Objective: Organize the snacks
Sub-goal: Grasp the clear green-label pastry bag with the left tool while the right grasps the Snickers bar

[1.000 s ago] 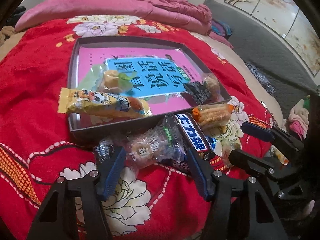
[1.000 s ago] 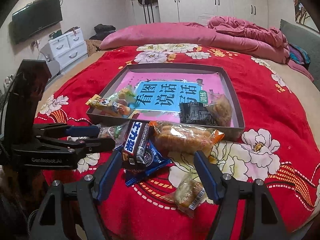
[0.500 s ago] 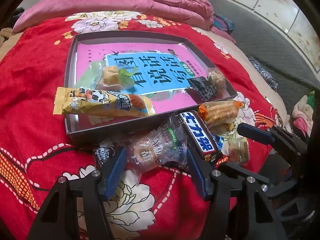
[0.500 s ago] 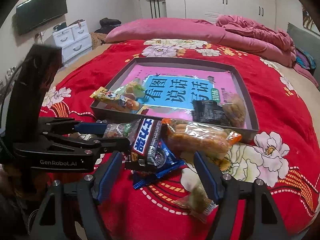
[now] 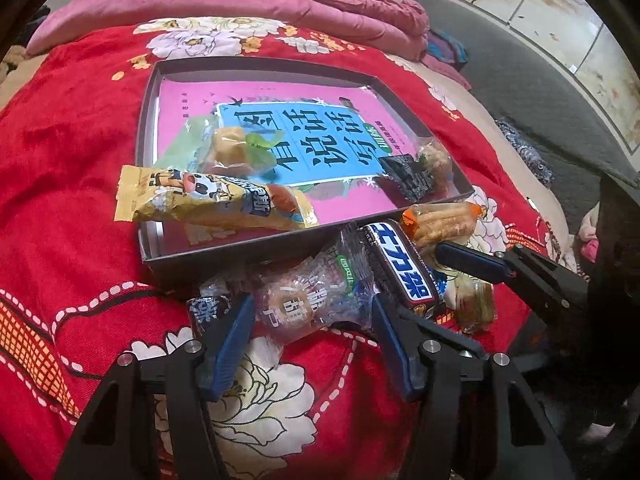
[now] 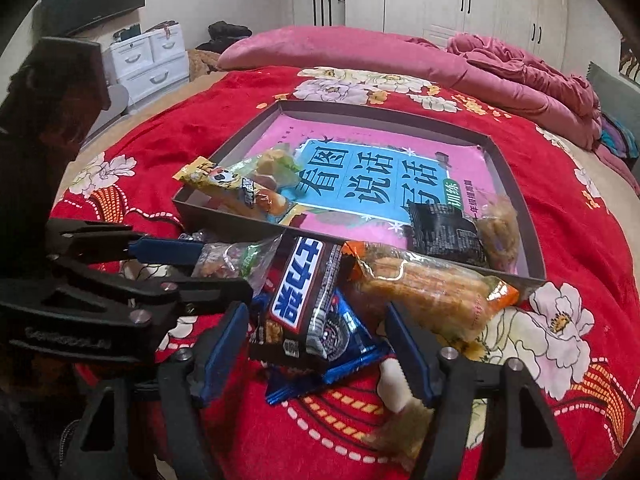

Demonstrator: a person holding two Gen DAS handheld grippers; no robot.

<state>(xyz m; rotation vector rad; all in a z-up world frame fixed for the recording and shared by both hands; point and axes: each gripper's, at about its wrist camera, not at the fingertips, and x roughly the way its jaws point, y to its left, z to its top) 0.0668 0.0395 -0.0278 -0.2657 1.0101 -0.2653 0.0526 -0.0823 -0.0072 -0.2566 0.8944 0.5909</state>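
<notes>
A grey shallow box (image 5: pixel 152 92) (image 6: pixel 516 184) with a pink-and-blue book inside lies on the red bed. It holds a yellow cartoon packet (image 5: pixel 208 204) (image 6: pixel 236 192), a green-wrapped cake (image 5: pixel 236 148), a black packet (image 6: pixel 444 232) and a clear bun bag (image 6: pixel 500 224). In front lie a clear pastry bag (image 5: pixel 312 300), a Snickers bar (image 5: pixel 400 264) (image 6: pixel 300 300), a blue Oreo pack (image 6: pixel 344 356) and an orange bread packet (image 6: pixel 432 292). My left gripper (image 5: pixel 312 320) is open around the pastry bag. My right gripper (image 6: pixel 320 344) is open around the Snickers and Oreo.
A small yellowish snack packet (image 6: pixel 404 428) lies under my right gripper's right finger. A tiny dark candy (image 5: pixel 204 308) sits by the left finger. Pink quilt (image 6: pixel 520 72) is piled at the bed's head. White drawers (image 6: pixel 148 64) stand to the left.
Both grippers have moved forward and down toward the snack pile. The left now straddles the pastry bag, the right the Snickers bar. The snacks have not moved.
</notes>
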